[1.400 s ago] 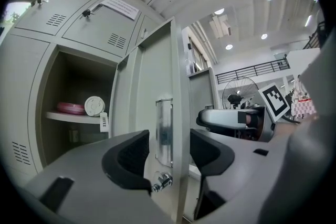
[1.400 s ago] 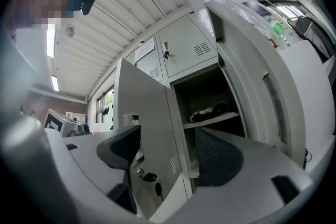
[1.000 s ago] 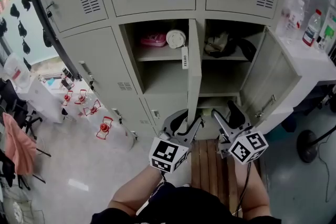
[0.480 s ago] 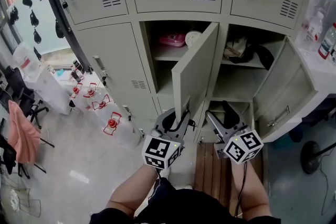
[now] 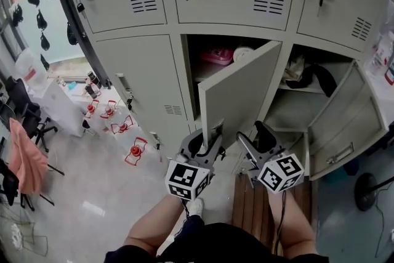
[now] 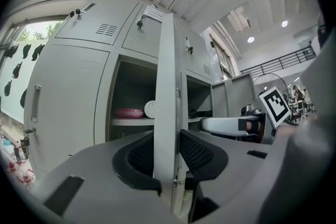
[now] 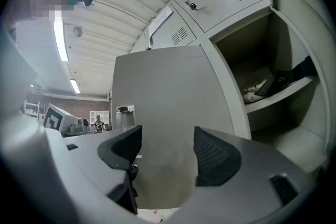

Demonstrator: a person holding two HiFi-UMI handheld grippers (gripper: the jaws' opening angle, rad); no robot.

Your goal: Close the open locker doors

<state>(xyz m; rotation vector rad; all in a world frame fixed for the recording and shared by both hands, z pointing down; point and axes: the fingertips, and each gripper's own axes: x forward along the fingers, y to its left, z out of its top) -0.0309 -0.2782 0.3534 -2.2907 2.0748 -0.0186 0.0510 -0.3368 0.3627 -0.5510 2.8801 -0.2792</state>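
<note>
Since a second ago the middle door (image 5: 237,92) has swung from edge-on to about halfway across its opening, its free edge leading left. Left of it the closed lockers (image 5: 138,80) fill the wall. The left gripper (image 5: 209,135) has that free edge between its jaws, which have just been opening a little, yet the pads (image 6: 197,152) lie against both faces. A pink thing (image 5: 217,56) sits on the shelf behind. The right gripper (image 5: 252,132), just beside, has its jaws apart and empty, facing the door's broad face. Further right, the right door (image 5: 341,126) stands wide open.
</note>
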